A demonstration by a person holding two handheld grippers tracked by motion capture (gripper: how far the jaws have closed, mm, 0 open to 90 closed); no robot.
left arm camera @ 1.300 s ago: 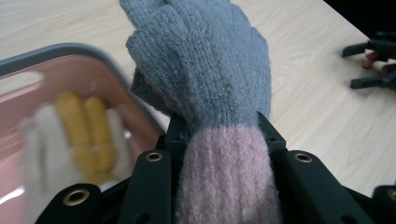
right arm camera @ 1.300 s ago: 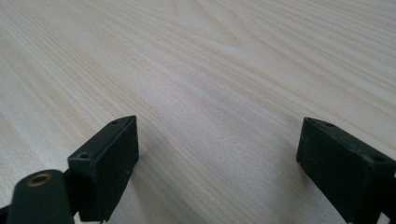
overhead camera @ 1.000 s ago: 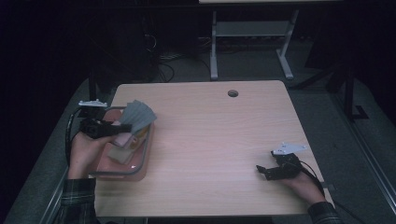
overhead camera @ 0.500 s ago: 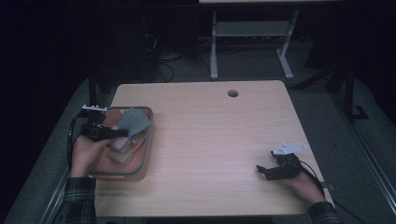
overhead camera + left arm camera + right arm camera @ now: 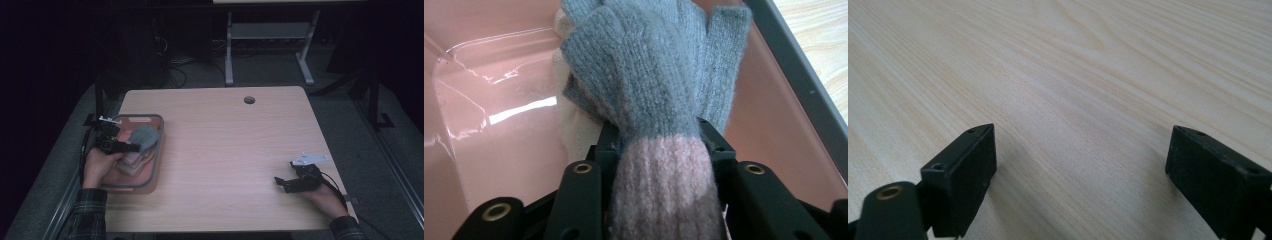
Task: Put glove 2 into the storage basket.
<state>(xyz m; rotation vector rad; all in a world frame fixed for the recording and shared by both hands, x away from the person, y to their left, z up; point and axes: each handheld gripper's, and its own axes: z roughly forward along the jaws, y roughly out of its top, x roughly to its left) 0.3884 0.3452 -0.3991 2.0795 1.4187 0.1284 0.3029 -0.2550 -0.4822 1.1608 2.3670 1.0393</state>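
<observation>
Presently, the glove (image 5: 659,100) is clamped at its pink cuff by the left gripper (image 5: 131,147) over the pink bin (image 5: 155,170) at the table's left, the right gripper (image 5: 281,184) resting spread and empty; released early, its fingers could be draped over the rim.

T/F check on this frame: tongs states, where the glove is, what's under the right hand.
1. The left tongs are clamped on the grey glove. True.
2. The glove hangs over the bare table. False: it is over the pink bin.
3. The right tongs are shut. False: jaws stand wide apart.
4. The right tongs hold nothing, with only the table under them. True.
5. The glove cuff is pink. True.
</observation>
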